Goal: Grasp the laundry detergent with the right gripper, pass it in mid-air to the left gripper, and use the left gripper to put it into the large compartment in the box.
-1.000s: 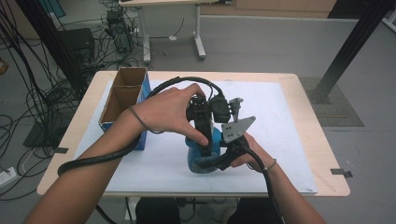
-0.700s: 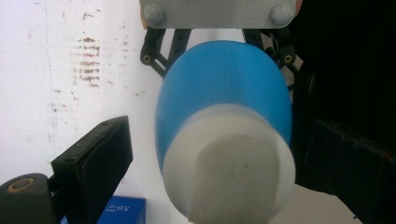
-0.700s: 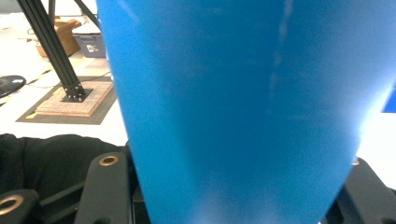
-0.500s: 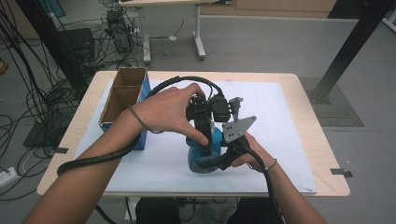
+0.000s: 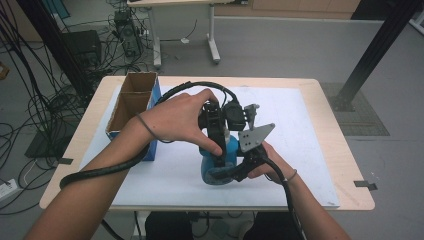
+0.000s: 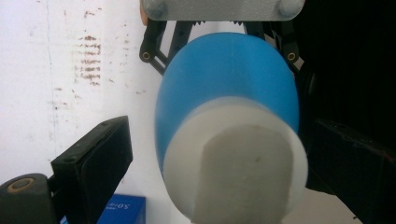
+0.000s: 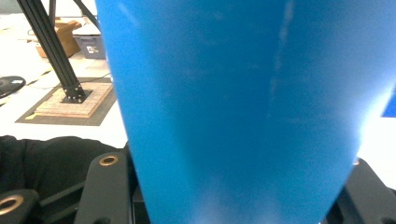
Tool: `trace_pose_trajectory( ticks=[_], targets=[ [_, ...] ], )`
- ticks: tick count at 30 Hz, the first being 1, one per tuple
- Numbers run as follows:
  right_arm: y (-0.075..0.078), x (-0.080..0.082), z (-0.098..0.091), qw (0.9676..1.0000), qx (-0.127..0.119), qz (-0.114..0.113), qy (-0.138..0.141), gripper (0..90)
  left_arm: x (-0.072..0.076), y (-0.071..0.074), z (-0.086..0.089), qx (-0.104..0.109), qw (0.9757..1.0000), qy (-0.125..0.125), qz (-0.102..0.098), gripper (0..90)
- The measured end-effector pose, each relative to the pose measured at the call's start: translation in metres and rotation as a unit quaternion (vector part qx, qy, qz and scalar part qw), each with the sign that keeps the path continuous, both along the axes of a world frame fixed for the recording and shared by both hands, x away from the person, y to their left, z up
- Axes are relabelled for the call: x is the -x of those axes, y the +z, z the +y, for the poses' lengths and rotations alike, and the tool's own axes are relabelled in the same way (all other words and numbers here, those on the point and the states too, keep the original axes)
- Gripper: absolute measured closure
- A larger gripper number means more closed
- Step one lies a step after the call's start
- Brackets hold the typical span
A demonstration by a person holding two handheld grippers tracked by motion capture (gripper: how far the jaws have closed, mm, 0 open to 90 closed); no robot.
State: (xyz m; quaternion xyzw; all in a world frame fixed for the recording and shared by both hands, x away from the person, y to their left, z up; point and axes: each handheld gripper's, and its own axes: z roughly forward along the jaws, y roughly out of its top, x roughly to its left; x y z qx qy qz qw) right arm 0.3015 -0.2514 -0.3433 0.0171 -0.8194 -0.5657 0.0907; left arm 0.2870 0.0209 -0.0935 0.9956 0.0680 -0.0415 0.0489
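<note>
A blue bottle [image 5: 219, 162] with a white cap [image 6: 236, 163] is held just above the white mat [image 5: 300, 120], tilted over. My right gripper [image 5: 239, 169] grips its blue body [image 7: 243, 93] from the near right, a black jaw on either side. My left gripper [image 5: 216, 134] comes down over the cap end. In the left gripper view its jaws stand open around the cap, with a clear gap beside the left finger [image 6: 91, 161]. Beyond the bottle in that view are the right gripper's grey plate [image 6: 219, 8] and linkages.
An open cardboard box [image 5: 131, 102] with blue sides stands at the mat's left edge, and its blue corner [image 6: 119, 210] lies close below my left gripper. Thick cables trail from both grippers. Bare mat lies to the right and at the back.
</note>
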Motion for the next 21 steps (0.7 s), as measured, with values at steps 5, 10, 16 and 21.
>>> trace_pose_trajectory(
  ticks=[5, 10, 16, 21],
  targets=[
    [0.0001, 0.0006, 0.0011, 1.0000, 0.000, 0.000, 0.001, 42.5, 0.0011, 0.0014, -0.0005, 0.000, 1.0000, -0.001, -0.003, 7.4],
    [0.0006, 0.0009, 0.0012, 1.0000, 0.001, -0.002, 0.001, 42.5, 0.0019, 0.0023, -0.0002, 0.000, 1.0000, -0.001, -0.004, 7.4],
    [0.0008, 0.0016, 0.0016, 1.0000, 0.002, -0.001, 0.000, 42.5, 0.0015, 0.0011, 0.0006, 0.001, 1.0000, 0.001, -0.001, 7.4],
    [0.0004, 0.0017, 0.0019, 1.0000, 0.001, 0.000, 0.000, 42.5, 0.0021, 0.0014, 0.0003, -0.002, 1.0000, 0.000, -0.002, 7.4]
  ],
)
